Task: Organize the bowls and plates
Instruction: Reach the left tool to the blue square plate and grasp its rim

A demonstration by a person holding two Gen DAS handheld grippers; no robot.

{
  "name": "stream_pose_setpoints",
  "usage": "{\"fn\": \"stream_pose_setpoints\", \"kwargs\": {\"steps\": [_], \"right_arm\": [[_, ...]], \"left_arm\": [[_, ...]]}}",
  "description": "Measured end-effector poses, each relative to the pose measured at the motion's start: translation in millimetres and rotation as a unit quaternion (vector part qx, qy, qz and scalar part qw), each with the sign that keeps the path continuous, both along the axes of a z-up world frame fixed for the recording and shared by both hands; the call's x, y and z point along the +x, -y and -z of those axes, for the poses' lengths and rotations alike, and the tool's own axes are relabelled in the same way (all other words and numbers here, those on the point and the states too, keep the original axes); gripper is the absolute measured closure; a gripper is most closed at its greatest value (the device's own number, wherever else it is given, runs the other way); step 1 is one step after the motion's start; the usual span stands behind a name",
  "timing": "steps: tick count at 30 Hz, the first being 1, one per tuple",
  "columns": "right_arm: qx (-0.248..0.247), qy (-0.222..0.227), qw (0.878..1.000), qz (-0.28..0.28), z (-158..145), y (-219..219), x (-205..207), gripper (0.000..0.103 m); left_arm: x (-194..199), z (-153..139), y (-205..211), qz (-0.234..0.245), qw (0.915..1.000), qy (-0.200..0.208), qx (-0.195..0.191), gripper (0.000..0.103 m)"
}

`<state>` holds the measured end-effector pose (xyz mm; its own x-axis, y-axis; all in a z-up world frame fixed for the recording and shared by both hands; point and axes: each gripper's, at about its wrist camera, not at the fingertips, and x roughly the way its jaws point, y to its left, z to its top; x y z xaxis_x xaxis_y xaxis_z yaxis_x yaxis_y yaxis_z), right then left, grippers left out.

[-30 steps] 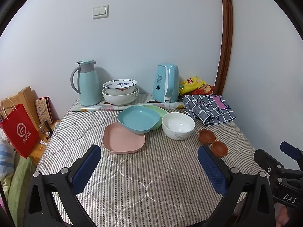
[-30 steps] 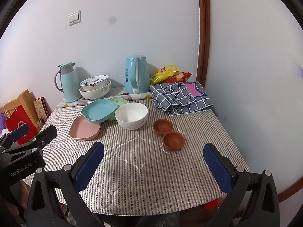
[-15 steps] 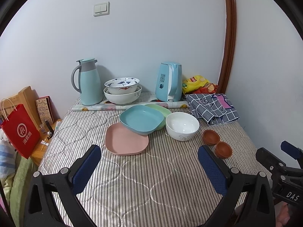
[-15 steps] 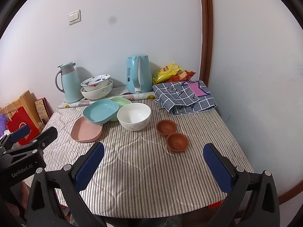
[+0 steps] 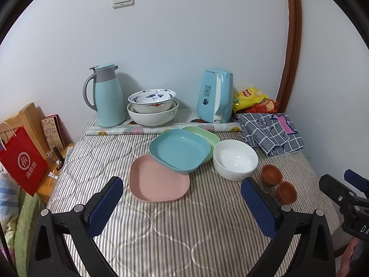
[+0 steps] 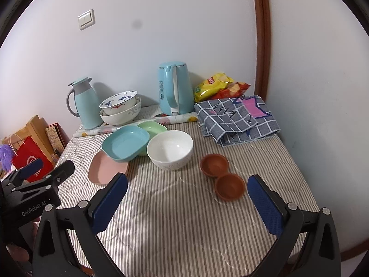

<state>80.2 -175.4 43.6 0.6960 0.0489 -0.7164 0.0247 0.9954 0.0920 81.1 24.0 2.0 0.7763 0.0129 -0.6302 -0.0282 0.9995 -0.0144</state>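
Note:
On the striped tablecloth lie a pink plate (image 5: 158, 182) (image 6: 107, 168), a teal plate (image 5: 180, 151) (image 6: 125, 143) overlapping it, and a green plate (image 5: 205, 133) (image 6: 152, 127) behind. A white bowl (image 5: 235, 159) (image 6: 170, 149) stands right of them, with two small brown bowls (image 5: 272, 174) (image 6: 229, 187) further right. Two nested patterned bowls (image 5: 152, 106) (image 6: 120, 108) sit at the back. My left gripper (image 5: 182, 205) hangs open over the front of the table, short of the pink plate. My right gripper (image 6: 188, 204) is open and empty, near the closer brown bowl.
A teal thermos jug (image 5: 106, 94), a blue kettle (image 5: 215, 95), a rolled patterned sheet (image 5: 161, 129), snack bags (image 5: 251, 99) and a folded checked cloth (image 5: 272, 131) line the back and right. Walls close the back and right. A red bag (image 5: 23, 161) stands left of the table.
Both grippers have moved forward and a little lower toward the table; the dishes appear larger. Nothing on the table has moved, and both stay open.

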Motion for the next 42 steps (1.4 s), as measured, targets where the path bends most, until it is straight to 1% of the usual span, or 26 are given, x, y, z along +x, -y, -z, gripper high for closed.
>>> {"fn": "stream_pose_setpoints", "kwargs": {"steps": [4,7,10,16,19,23,26,32,39,40,41,42], "right_arm": [[-0.002,-0.001,1.0,-0.006,1.6,-2.8,23.4,0.002],[0.007,-0.001,1.0,-0.02,2.9,-6.5,41.1,0.004],[0.015,-0.003,1.0,-0.027,4.9,-9.6,59.3,0.004],[0.003,-0.005,0.999,-0.041,12.3,-18.6,89.9,0.006],[0.011,-0.019,0.998,-0.054,19.5,-21.7,105.4,0.006],[0.018,-0.044,0.997,-0.055,35.2,-26.5,129.0,0.006],[0.023,-0.049,0.996,-0.068,44.2,-31.7,140.5,0.006],[0.011,-0.053,0.995,-0.083,58.0,-50.6,164.4,0.006],[-0.001,-0.061,0.992,-0.106,75.0,-72.7,194.4,0.023],[-0.001,-0.059,0.992,-0.11,77.5,-75.2,198.1,0.026],[-0.001,-0.062,0.991,-0.116,82.0,-78.3,203.0,0.028],[0.0,-0.065,0.991,-0.12,85.5,-80.5,206.8,0.032]], "left_arm": [[19.7,1.6,-5.5,-0.005,1.0,-0.006,0.001,0.0],[35.8,3.2,-11.3,-0.011,0.9999,-0.009,-0.001,0.0],[50.4,5.0,-15.4,-0.019,0.9997,-0.012,0.004,0.0],[78.5,11.9,-21.7,-0.027,0.9994,-0.021,0.005,0.0],[91.7,19.2,-24.7,-0.029,0.9992,-0.028,0.003,0.0],[106.9,28.5,-29.3,-0.031,0.9988,-0.039,0.0,0.0],[117.7,34.9,-34.9,-0.032,0.9984,-0.046,0.001,0.0],[142.4,50.3,-50.9,-0.044,0.9969,-0.065,-0.008,0.0],[166.7,63.8,-59.9,-0.047,0.996,-0.076,-0.009,0.0],[170.8,66.5,-61.0,-0.047,0.9958,-0.078,-0.009,0.001],[173.7,68.1,-61.4,-0.045,0.9957,-0.08,-0.01,0.003],[177.1,70.2,-62.8,-0.045,0.9955,-0.082,-0.012,0.006]]}}
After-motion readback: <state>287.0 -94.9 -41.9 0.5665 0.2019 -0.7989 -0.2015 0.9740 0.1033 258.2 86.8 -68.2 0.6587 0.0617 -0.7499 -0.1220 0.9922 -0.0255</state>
